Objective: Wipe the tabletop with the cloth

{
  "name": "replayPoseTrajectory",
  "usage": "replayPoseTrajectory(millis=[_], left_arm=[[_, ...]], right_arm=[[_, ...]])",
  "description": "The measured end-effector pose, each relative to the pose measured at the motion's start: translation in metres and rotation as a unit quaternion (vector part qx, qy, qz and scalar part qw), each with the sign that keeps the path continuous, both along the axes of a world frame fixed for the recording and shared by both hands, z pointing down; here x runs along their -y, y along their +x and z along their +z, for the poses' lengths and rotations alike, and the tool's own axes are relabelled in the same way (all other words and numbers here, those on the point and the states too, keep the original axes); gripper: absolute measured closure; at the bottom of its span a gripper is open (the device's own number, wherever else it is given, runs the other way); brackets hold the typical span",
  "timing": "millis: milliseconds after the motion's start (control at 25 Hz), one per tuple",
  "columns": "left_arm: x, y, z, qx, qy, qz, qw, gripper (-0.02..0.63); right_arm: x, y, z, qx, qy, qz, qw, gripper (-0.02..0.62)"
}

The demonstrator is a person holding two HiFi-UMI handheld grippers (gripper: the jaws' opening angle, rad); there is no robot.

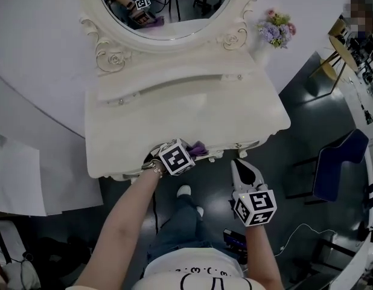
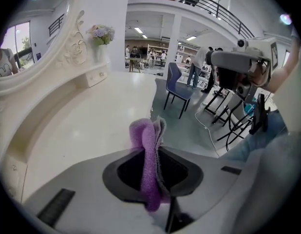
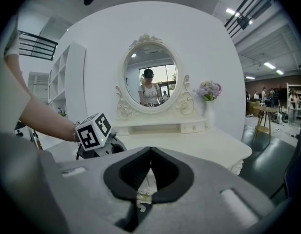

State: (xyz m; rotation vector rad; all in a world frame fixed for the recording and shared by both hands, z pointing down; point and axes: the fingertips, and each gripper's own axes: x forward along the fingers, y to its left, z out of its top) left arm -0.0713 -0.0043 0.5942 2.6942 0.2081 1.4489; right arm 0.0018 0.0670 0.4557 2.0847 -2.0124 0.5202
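Nearest the camera in the head view, the person's two forearms reach forward over a dark floor (image 1: pixel 295 119), one shoe (image 1: pixel 183 191) below between them. Right gripper (image 1: pixel 242 164) is off the table, over the floor just short of the front edge, and points toward it. Its jaws are together with nothing between them, as the right gripper view confirms (image 3: pixel 149 155). Left gripper (image 1: pixel 185 153) is further forward, at the front edge of the tabletop (image 1: pixel 186 110), marker cube on top. Its jaws are clamped on the cloth (image 1: pixel 197 148), which is purple and folded. In the left gripper view the cloth (image 2: pixel 146 145) stands on edge in the jaw gap and sticks out past the tips over the white tabletop (image 2: pixel 92 126). Cannot tell whether it touches the surface. The right gripper view shows the left gripper (image 3: pixel 94 130) left of centre, at the near table edge. The rest of the tabletop is bare and glossy. Behind it a low raised shelf (image 1: pixel 174 80) with small knobs runs along the back. An oval mirror (image 1: pixel 168 5) in a carved white frame stands on that and reflects the person and a marker cube. Flowers (image 1: pixel 277 28) stand at the back right corner, beside the mirror. A blue chair (image 1: pixel 337 168) sits on the floor, well apart to the right of the table.
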Motion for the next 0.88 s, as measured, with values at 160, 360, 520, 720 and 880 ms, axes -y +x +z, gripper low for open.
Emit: replayPoseTrajectory(millis=[160, 360, 520, 720, 880], left_arm=[[0.017, -0.013, -0.019, -0.018, 0.015, -0.018, 0.9996, 0.532], [0.097, -0.036, -0.040, -0.028, 0.099, -0.063, 0.9927, 0.532], [0.160, -0.050, -0.048, -0.018, 0.148, -0.083, 0.9854, 0.532], [0.227, -0.057, -0.040, 0.001, 0.197, -0.087, 0.9766, 0.532], [0.257, -0.046, -0.020, 0.000, 0.233, -0.063, 0.9704, 0.532]], right_arm=[[-0.006, 0.002, -0.003, 0.002, 0.002, 0.010, 1.000, 0.595], [0.011, -0.003, -0.004, 0.003, 0.005, 0.014, 1.000, 0.595], [0.039, -0.012, -0.005, 0.006, 0.006, 0.016, 1.000, 0.595], [0.078, -0.019, 0.001, 0.010, 0.002, 0.028, 1.000, 0.595], [0.102, -0.021, 0.012, 0.015, -0.009, 0.045, 0.999, 0.595]])
